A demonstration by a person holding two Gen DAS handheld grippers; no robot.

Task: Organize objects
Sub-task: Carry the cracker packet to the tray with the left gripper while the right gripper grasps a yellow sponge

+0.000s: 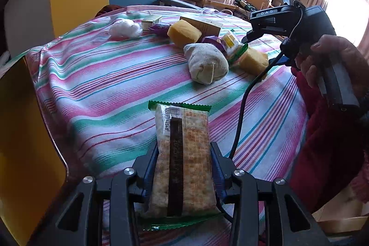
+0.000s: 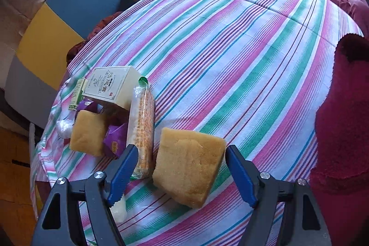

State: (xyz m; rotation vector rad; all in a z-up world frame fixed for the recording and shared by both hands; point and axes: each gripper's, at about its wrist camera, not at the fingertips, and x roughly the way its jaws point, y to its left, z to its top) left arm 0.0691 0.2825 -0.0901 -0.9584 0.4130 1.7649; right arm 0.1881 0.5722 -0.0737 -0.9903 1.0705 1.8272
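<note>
Left-wrist view: the left gripper point(image 1: 184, 167) pinches a cracker packet point(image 1: 182, 160) with green end seals between its blue pads, holding it lengthwise above the striped tablecloth point(image 1: 103, 89). The near half of the cloth ahead of the packet lies bare. Farther back, a cluster sits on the cloth: a rolled grey sock point(image 1: 205, 62), two yellow sponges point(image 1: 183, 33) point(image 1: 253, 60), purple wrappers point(image 1: 211, 40), a second cracker packet point(image 1: 231, 44), a flat box point(image 1: 203, 23) and a white plastic wad point(image 1: 125, 28). The cloth's left edge falls off beside a yellow chair point(image 1: 25, 144). The person's hand point(image 1: 332, 61) carries the right gripper above the cluster.

Right-wrist view: the right gripper point(image 2: 182, 174) stands spread, its blue fingers point(image 2: 121, 174) flanking a yellow sponge point(image 2: 189, 165) without visibly pressing it; the left finger overlaps the upright cracker packet point(image 2: 141, 128) in this view. The other sponge point(image 2: 88, 133), a purple wrapper point(image 2: 115, 140) and the box point(image 2: 110, 87) crowd the cloth's left edge. To the right, the striped cloth point(image 2: 230, 50) is open up to a red sleeve point(image 2: 339, 119).
</note>
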